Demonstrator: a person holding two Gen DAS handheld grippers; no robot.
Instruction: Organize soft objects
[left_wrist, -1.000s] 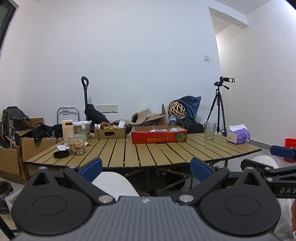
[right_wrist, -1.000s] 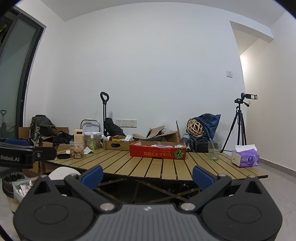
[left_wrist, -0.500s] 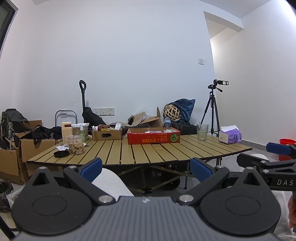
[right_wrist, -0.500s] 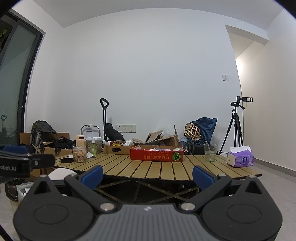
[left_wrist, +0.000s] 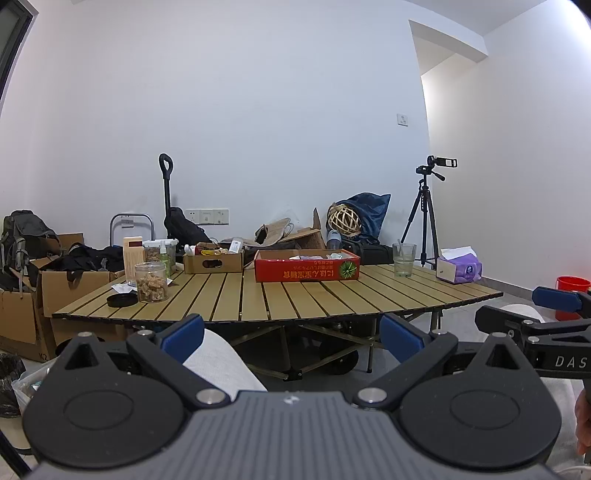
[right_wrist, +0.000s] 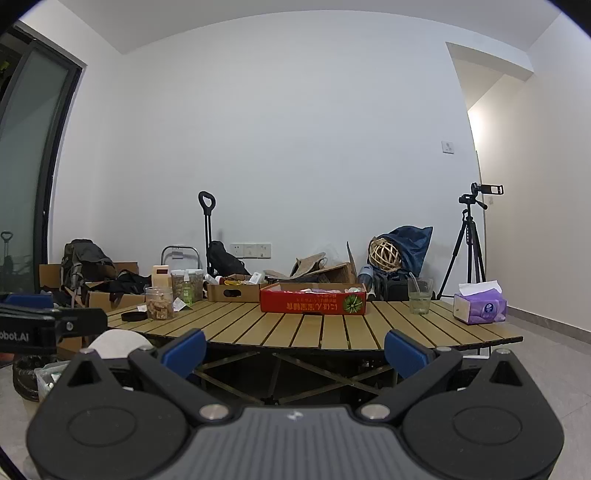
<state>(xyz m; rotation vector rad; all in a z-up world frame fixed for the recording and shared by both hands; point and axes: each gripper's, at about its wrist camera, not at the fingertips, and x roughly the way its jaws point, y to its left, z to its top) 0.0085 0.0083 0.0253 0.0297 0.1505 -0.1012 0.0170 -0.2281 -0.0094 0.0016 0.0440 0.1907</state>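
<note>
Jaws of left gripper (left_wrist: 291, 334) and right gripper (right_wrist: 294, 347) are held spread and empty, drawn back from the desk (left_wrist: 280, 295), so nothing soft is gripped.

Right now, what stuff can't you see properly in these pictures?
- Red box contents: both views, its front wall hides all but white scraps.
- Cardboard box contents: both views, too small.
- Under the table: left view, the left tongs cover part.
- Red bucket: left view, right tongs partly cover it.

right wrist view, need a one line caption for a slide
Open right gripper held low before a slatted wooden table carrying a red cardboard box, snack jar, glass and purple tissue pack.
</note>
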